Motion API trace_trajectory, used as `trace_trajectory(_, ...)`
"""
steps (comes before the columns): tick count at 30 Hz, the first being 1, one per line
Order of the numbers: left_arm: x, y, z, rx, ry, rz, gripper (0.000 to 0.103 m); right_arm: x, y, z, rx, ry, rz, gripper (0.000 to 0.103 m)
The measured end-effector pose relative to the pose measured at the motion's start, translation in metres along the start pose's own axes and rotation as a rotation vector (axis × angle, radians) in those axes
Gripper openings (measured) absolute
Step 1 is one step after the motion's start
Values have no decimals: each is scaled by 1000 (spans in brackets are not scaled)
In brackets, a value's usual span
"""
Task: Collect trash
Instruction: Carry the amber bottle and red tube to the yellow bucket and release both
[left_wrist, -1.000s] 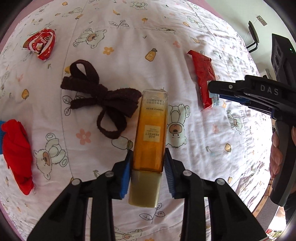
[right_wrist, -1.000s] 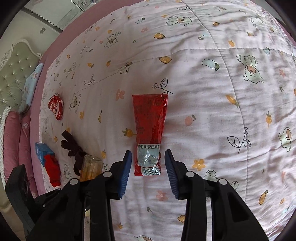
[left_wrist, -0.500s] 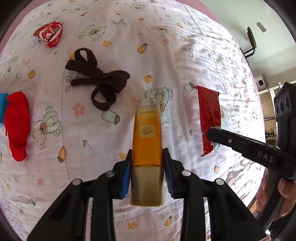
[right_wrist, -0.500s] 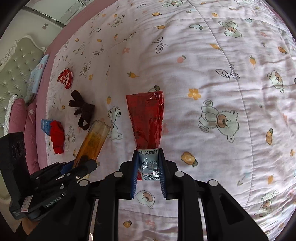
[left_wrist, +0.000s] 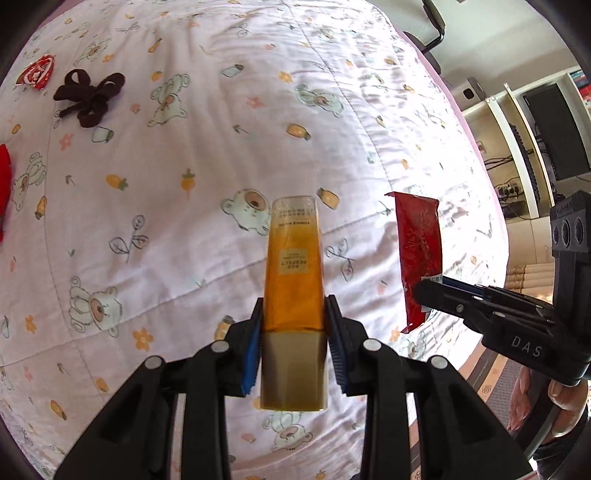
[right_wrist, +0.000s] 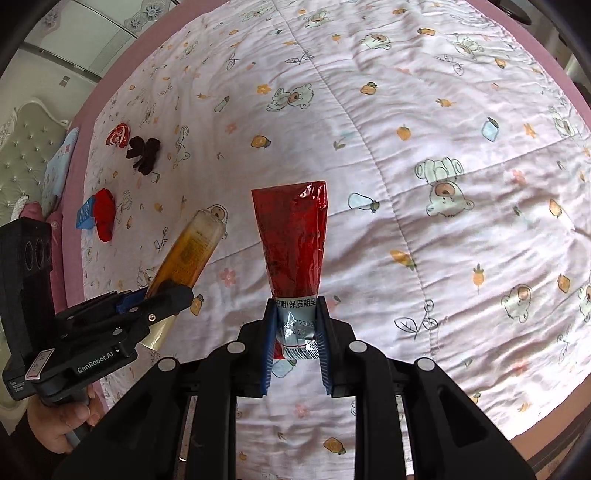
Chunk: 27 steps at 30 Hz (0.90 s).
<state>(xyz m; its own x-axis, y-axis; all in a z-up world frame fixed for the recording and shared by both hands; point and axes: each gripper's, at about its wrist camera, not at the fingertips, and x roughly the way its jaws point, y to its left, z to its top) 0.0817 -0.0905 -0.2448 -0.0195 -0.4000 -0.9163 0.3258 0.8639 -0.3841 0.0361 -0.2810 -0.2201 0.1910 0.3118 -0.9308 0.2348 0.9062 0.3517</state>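
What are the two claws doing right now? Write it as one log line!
left claw: shut on amber bottle | right claw: shut on red wrapper | both held above quilt | crumpled red wrapper left on quilt

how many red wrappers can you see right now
2. A long red wrapper is clamped in the right tongs, lifted off the quilt. A crumpled red-and-white wrapper lies far off beside the brown bow. Others may be hidden.

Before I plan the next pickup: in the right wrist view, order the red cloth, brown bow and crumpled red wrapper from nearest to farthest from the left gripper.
1. Red cloth, just above the left gripper, beside a blue box.
2. Brown bow, higher up.
3. Crumpled red wrapper, farthest, touching the bow's left.
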Motion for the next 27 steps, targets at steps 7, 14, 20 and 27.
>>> trace_trajectory(7, 22, -79, -27, 124, 61, -50, 32, -42, -61, -56, 133, -56, -22, 20)
trace_trajectory(14, 46, -161, -39, 251, 106, -63, 32, -83, -133, -106, 278, -114, -37, 20)
trace_trajectory(20, 73, -237, -53, 331, 129, -62, 32, -115, -194, -145, 362, -139, -39, 20)
trace_trajectory(27, 110, -316, -81, 403, 178, -78, 32, -145, -265, -191, 443, -168, -48, 20)
